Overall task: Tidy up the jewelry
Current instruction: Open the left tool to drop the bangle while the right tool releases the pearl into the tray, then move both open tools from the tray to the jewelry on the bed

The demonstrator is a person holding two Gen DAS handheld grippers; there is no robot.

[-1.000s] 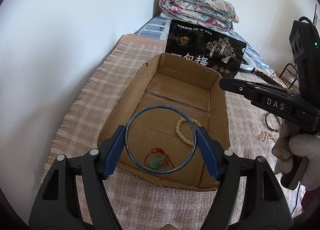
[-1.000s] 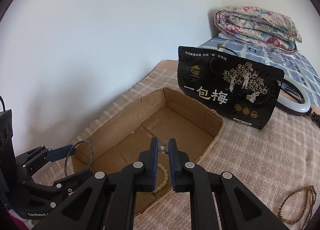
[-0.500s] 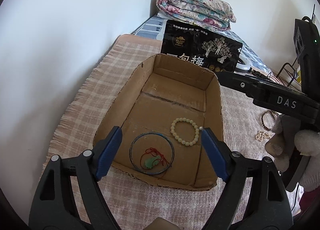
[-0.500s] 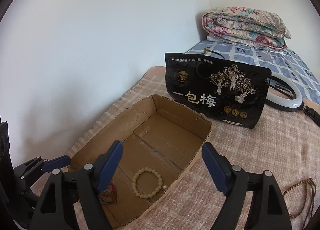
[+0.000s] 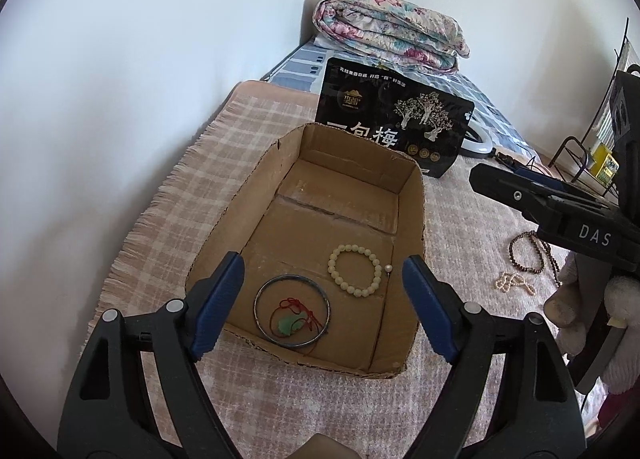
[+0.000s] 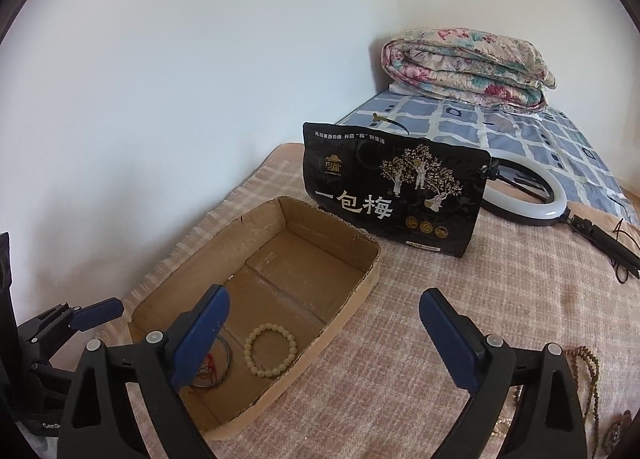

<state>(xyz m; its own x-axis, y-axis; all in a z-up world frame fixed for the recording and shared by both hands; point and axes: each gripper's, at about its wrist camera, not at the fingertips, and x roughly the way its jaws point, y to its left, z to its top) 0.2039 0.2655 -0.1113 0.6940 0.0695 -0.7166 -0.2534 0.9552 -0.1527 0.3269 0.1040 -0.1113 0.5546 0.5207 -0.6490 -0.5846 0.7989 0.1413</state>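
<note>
An open cardboard box (image 5: 248, 195) lies on the checked cloth. On its floor are a thin blue bangle (image 5: 256, 309) ringed around a green pendant on red cord (image 5: 286, 325), and beside them a cream bead bracelet (image 5: 354, 246). My left gripper (image 5: 323, 261) hangs open over the box's near end, holding nothing. The right gripper (image 6: 325, 295) hovers over the box's right rim (image 6: 360, 275), its jaws opening with nothing between them. The bracelet (image 6: 256, 337) lies below its left finger. A brown bead necklace (image 5: 516, 255) and a small pearl strand (image 5: 512, 281) lie on the cloth right of the box.
A black snack pouch (image 6: 392, 195) stands behind the box, with a ring light (image 6: 556, 203) and a folded floral quilt (image 6: 468, 63) beyond it. A white wall runs close along the left. A gloved hand (image 5: 576, 299) holds the right gripper's black body (image 5: 592, 237).
The left gripper opened and let go of the bangle, which now lies in the box around the pendant. The right gripper went from shut to wide open and drew back; the bead bracelet lies flat.
</note>
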